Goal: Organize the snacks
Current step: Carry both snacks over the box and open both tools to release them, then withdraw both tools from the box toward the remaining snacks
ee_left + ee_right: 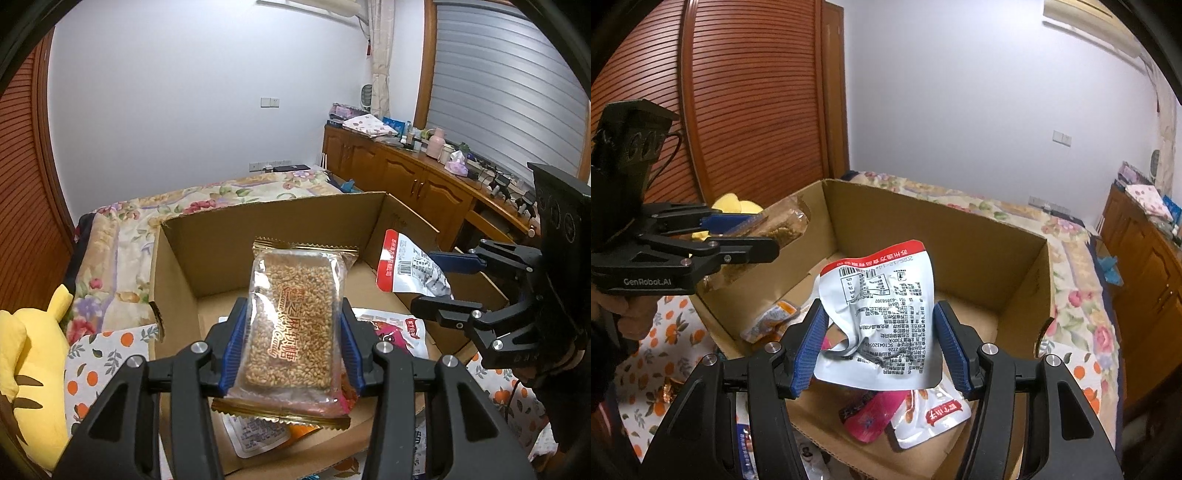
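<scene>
A clear packet of sesame candy (299, 280) with gold ends stands upright between the blue pads of my left gripper (292, 317), which is shut on it above the open cardboard box (273, 221). To the right, my right gripper (424, 280) holds a crumpled white pouch with a red stripe (406, 266) over the same box. In the right wrist view that pouch (882, 288) hangs between the pads of the right gripper (879, 314), printed back facing me. The left gripper (768, 236) shows at the left with the sesame packet (792, 225) over the box's left wall.
Inside the box (923, 236) lie a pink packet (875, 413), a white-and-red pouch (934, 413) and an orange packet (772, 317). The box rests on an orange-print cloth (99, 354) on a floral bed (221, 192). A yellow plush (33, 369) lies left; wooden cabinets (424, 177) stand right.
</scene>
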The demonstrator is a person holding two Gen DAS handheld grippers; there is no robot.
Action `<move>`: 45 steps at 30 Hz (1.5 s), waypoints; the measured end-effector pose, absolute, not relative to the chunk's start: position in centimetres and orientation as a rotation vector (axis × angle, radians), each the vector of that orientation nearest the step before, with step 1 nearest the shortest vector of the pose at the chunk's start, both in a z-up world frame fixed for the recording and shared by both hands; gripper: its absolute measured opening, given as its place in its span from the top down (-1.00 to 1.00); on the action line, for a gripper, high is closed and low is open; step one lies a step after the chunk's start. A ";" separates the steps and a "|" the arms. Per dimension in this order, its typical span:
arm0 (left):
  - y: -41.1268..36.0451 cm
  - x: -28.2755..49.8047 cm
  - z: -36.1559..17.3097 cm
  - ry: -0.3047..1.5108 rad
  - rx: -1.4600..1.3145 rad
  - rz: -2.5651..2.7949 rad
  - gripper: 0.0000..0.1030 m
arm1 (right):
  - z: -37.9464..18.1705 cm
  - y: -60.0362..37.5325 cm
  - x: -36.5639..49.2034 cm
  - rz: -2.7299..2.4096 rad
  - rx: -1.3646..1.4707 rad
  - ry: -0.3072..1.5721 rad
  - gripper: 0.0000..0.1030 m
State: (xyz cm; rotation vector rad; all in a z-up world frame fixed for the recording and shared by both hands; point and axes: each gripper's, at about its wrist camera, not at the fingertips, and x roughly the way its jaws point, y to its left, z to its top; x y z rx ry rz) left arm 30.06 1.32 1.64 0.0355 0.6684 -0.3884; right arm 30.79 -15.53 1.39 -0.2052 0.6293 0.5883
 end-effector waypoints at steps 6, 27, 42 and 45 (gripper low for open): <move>0.8 30.2 1.5 0.669 0.038 -0.387 0.07 | 1.0 -15.2 31.2 0.589 -0.210 0.643 -0.20; 1.6 28.8 1.9 0.654 0.037 -0.381 0.06 | 0.2 -15.2 31.6 0.527 -0.207 0.671 -0.32; 2.7 24.0 3.8 0.601 0.043 -0.373 -0.04 | 2.7 -14.9 27.2 0.533 -0.217 0.620 -0.32; 2.9 22.8 4.3 0.592 0.047 -0.371 -0.05 | 3.2 -14.8 25.9 0.537 -0.219 0.611 -0.32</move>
